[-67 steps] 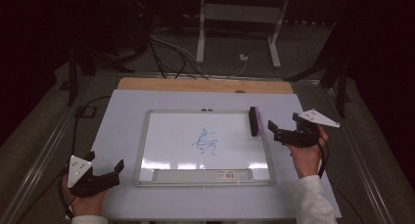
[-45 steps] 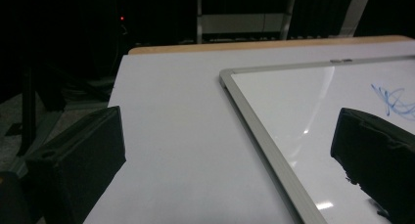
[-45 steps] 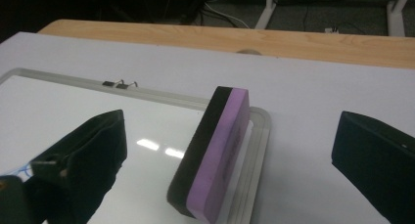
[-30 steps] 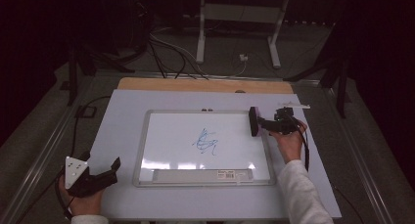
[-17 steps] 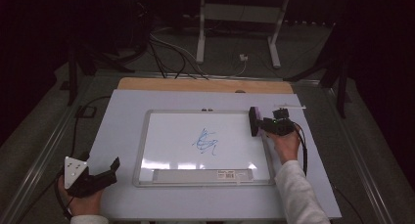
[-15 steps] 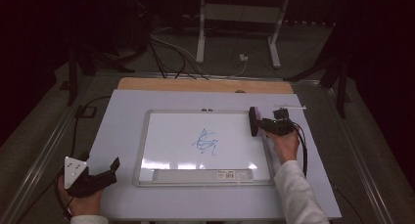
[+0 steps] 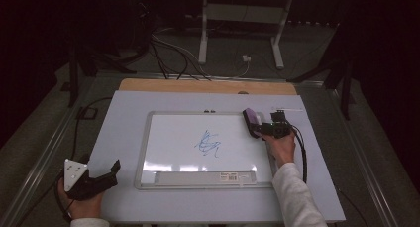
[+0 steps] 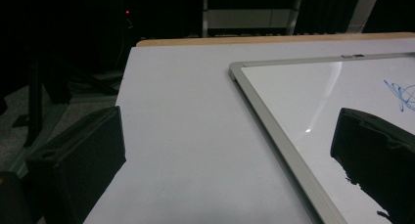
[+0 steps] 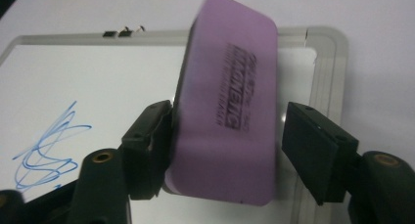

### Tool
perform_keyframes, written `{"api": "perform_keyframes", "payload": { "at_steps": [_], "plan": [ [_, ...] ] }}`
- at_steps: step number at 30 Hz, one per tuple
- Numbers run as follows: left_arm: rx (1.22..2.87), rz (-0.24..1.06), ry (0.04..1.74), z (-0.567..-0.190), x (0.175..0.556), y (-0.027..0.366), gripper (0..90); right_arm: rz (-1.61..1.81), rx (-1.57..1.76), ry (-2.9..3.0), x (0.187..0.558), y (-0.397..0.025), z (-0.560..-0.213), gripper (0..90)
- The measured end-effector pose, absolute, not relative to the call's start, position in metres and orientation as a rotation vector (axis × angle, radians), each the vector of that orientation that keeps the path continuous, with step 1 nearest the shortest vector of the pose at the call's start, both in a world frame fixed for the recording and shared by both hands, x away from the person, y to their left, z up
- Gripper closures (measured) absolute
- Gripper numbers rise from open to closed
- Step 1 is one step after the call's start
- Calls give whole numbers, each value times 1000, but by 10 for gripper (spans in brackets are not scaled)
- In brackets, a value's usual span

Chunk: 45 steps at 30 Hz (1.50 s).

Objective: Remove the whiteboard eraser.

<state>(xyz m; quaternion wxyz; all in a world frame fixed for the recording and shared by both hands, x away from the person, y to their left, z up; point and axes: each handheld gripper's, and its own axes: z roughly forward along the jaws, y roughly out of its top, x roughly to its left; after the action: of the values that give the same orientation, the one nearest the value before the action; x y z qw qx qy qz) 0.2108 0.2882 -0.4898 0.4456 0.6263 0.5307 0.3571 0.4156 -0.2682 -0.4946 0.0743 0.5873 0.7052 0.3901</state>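
Note:
A purple magnetic eraser [image 9: 230, 97] lies at the top right corner of the whiteboard [image 9: 323, 87], slightly tilted. My right gripper [image 9: 225, 136] straddles it: the left jaw touches its side, while a thin gap shows at the right jaw. From above, the eraser [image 7: 251, 121] sits at the right edge of the whiteboard [image 7: 143, 152], with the right gripper [image 7: 255, 127] on it. A blue scribble [image 7: 209, 143] marks the board's middle. My left gripper [image 7: 111, 172] rests open near the table's front left, and in its own view the left gripper [image 8: 230, 155] holds nothing.
The whiteboard lies on a white table top [image 7: 124, 113] with a wooden strip [image 7: 208, 85] along the back edge. Cables [image 7: 168, 43] and a stand's legs [image 7: 203, 38] are on the floor beyond. A cable [image 7: 301, 152] trails from the right gripper.
My right gripper moved left from beside the board to the eraser and set its jaws around it. The left gripper stayed put.

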Motion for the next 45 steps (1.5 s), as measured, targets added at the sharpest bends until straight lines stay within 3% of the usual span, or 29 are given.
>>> {"api": "perform_keyframes", "payload": {
  "at_steps": [8, 45],
  "plan": [
    [1540, 895, 1319, -489, 210, 290, 6, 1151, 1763, 2141, 415, -263, -499, 403],
    [1560, 890, 1322, -492, 209, 289, 6, 1250, 1627, 2115, 404, -258, -473, 405]
  ]
}}
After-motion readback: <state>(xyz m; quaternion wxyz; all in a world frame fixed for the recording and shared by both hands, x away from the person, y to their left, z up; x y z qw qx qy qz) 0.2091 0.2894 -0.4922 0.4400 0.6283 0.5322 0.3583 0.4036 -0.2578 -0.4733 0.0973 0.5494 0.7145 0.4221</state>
